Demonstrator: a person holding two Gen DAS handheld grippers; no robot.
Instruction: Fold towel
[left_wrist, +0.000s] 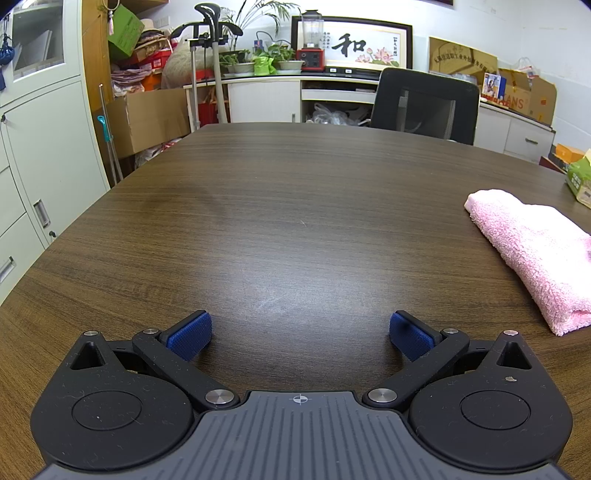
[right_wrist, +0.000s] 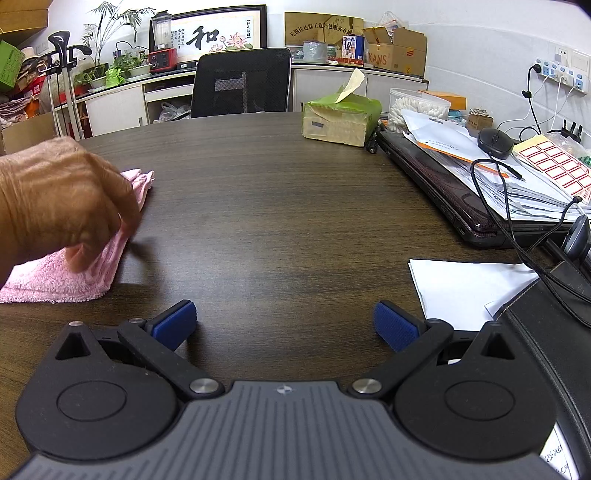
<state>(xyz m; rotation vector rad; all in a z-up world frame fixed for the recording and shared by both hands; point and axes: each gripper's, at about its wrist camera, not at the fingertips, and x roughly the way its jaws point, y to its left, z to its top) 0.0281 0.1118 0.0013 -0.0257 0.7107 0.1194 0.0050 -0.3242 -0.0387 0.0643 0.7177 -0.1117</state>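
A pink towel (left_wrist: 535, 254) lies folded on the dark wooden table (left_wrist: 295, 206), at the right edge of the left wrist view. My left gripper (left_wrist: 300, 334) is open and empty, low over the table, well left of the towel. In the right wrist view the towel (right_wrist: 74, 277) lies at the far left, and a bare hand (right_wrist: 59, 199) rests on it, pinching its edge. My right gripper (right_wrist: 284, 325) is open and empty over bare table (right_wrist: 280, 206), to the right of the towel.
A green tissue box (right_wrist: 340, 118), a laptop (right_wrist: 454, 192) piled with papers, a mouse (right_wrist: 495, 142), cables and a white sheet (right_wrist: 465, 284) crowd the table's right side. A black office chair (left_wrist: 424, 105) stands at the far edge. Cabinets stand on the left.
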